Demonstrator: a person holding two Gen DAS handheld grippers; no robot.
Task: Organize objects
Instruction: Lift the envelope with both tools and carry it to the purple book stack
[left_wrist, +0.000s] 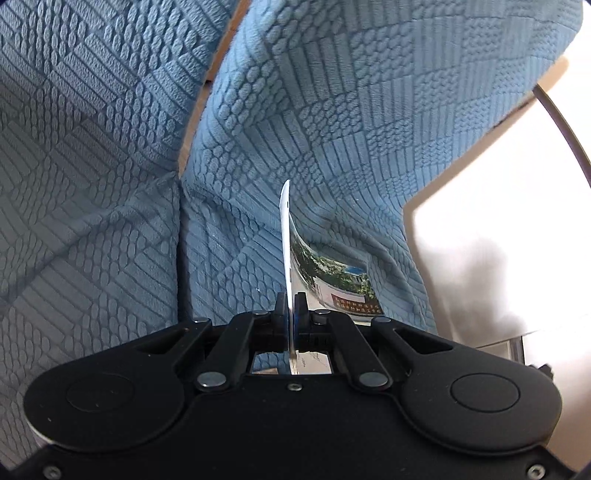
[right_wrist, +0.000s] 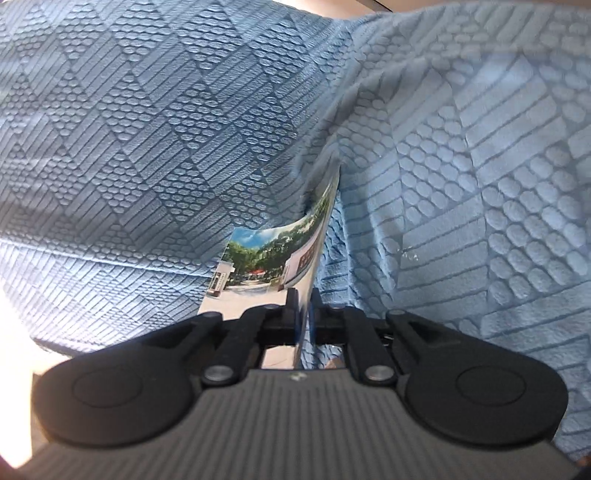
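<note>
With both the left gripper and right gripper clenched on the photo card, bowed at 12 o'clock above the blue textured cover, lift evenly without twisting.

Black tongs, silver pivot screws
</note>
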